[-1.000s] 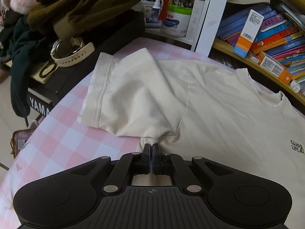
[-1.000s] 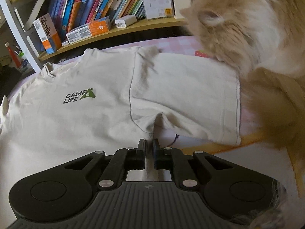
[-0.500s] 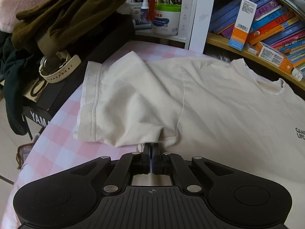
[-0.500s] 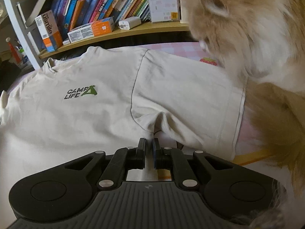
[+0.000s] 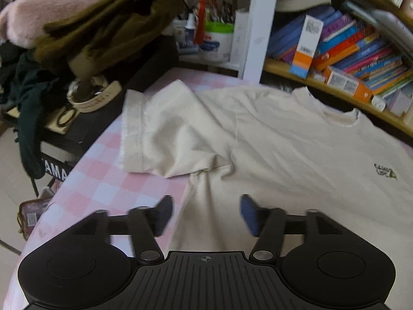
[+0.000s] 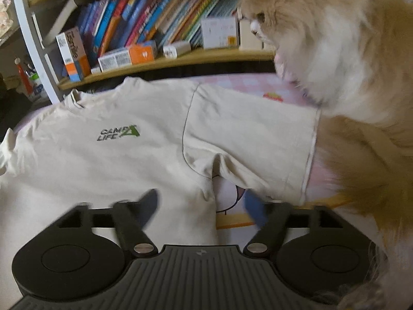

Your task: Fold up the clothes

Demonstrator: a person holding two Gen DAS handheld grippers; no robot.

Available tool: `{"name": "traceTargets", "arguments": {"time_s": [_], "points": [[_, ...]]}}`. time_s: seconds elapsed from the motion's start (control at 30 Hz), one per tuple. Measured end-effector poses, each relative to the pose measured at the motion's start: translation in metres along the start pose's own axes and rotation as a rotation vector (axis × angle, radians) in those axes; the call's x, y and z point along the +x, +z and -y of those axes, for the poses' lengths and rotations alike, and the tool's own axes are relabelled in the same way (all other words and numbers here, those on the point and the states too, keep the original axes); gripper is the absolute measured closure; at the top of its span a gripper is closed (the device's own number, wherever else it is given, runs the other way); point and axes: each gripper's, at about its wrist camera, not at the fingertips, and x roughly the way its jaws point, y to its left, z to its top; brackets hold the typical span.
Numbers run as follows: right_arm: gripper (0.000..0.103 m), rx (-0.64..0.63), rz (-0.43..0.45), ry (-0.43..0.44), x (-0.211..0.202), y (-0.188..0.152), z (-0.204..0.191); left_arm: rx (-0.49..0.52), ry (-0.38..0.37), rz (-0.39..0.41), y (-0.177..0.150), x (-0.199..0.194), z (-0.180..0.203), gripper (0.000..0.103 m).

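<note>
Lying flat on the pink checked surface, the T-shirt spreads left to right (logo up). Left gripper and right gripper have just been opening, fingers apart over its armpits, gripping nothing. Far right sits a cat.

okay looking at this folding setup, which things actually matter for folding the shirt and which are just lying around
Part of the job:
cream T-shirt, spread flat
left gripper, jaws just opened, shirt edge lying loose between them
right gripper, jaws just opened

Just lying about:
long-haired cat, beside the shirt's sleeve
books on the shelf
olive garment
watch
</note>
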Motion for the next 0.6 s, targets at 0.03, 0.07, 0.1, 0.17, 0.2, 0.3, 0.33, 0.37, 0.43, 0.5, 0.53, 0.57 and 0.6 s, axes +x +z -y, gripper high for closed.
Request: {"name": "traceTargets", "arguments": {"time_s": [0.03, 0.07, 0.1, 0.17, 0.2, 0.3, 0.33, 0.37, 0.43, 0.5, 0.53, 0.57, 0.6], "points": [[0.015, -0.001, 0.008, -0.008, -0.005, -0.003, -0.005, -0.015, -0.004, 0.007, -0.003, -0.004, -0.004, 0.032], [0.013, -0.003, 0.011, -0.013, -0.009, -0.005, -0.010, -0.034, -0.013, 0.009, -0.006, -0.007, -0.009, 0.031], [0.011, -0.003, 0.011, -0.019, -0.013, -0.008, -0.016, -0.054, -0.026, 0.006, -0.009, -0.008, -0.015, 0.030], [0.005, -0.006, 0.012, -0.035, -0.021, -0.015, -0.031, -0.093, -0.059, -0.001, -0.014, -0.010, -0.028, 0.030], [0.004, -0.009, 0.012, -0.040, -0.026, -0.020, -0.040, -0.111, -0.079, -0.008, -0.016, -0.011, -0.034, 0.030], [0.002, -0.017, 0.001, -0.049, -0.035, -0.034, -0.070, -0.172, -0.147, -0.014, -0.018, -0.011, -0.055, 0.031], [0.001, -0.016, -0.007, -0.051, -0.038, -0.039, -0.081, -0.201, -0.168, -0.011, -0.016, -0.010, -0.062, 0.031], [0.000, -0.015, -0.014, -0.052, -0.040, -0.043, -0.092, -0.231, -0.187, -0.007, -0.014, -0.008, -0.069, 0.031], [0.000, -0.029, -0.024, -0.041, -0.043, -0.050, -0.112, -0.313, -0.194, -0.009, -0.007, -0.001, -0.084, 0.033], [0.000, -0.052, -0.032, -0.037, -0.044, -0.055, -0.133, -0.396, -0.196, -0.011, -0.001, 0.006, -0.098, 0.036], [0.000, -0.065, -0.034, -0.039, -0.045, -0.057, -0.144, -0.434, -0.211, -0.013, 0.002, 0.010, -0.104, 0.041], [0.000, -0.077, -0.033, -0.042, -0.046, -0.059, -0.153, -0.473, -0.230, -0.016, 0.005, 0.015, -0.110, 0.044], [0.000, -0.089, -0.030, -0.044, -0.048, -0.061, -0.162, -0.500, -0.245, -0.024, 0.009, 0.020, -0.114, 0.048]]}}
